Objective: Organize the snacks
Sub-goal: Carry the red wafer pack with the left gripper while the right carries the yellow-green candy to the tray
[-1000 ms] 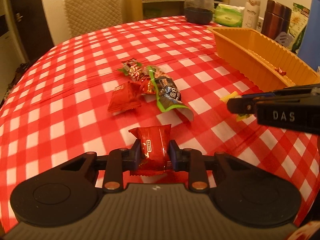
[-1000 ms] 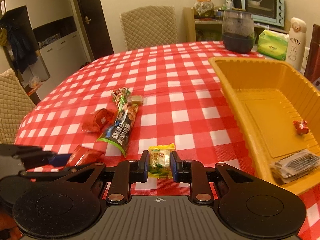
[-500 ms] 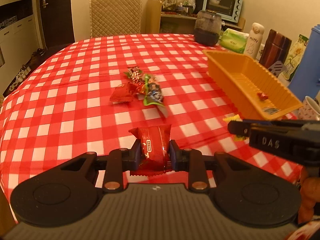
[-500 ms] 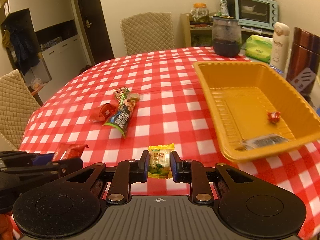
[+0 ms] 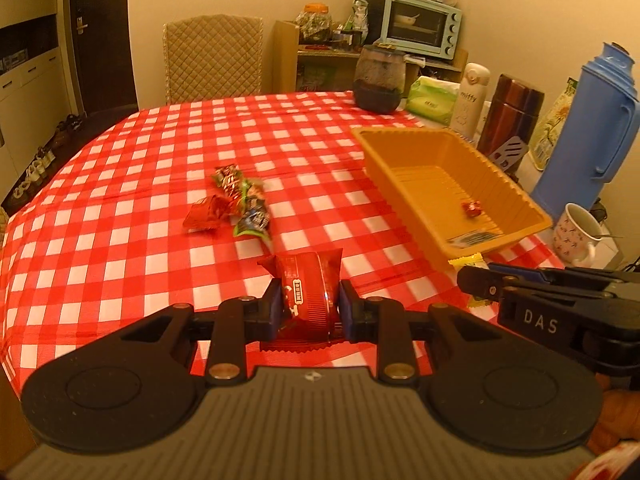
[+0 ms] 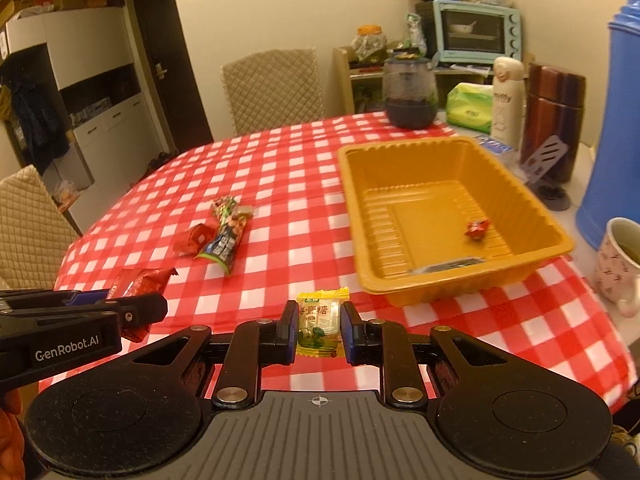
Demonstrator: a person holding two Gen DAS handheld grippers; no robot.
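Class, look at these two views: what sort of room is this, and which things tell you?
Most likely a home dining room or kitchen corner: a table with a red checked cloth, a padded chair pulled up to it, and a small toaster oven on a shelf behind.

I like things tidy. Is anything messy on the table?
Yes: a few snacks lie jumbled on the tablecloth, outside the yellow tray, where two others already sit. Nothing looks spilled or broken.

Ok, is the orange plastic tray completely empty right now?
No, the orange plastic tray already holds a small red wrapped candy and a flat dark packet near its front wall.
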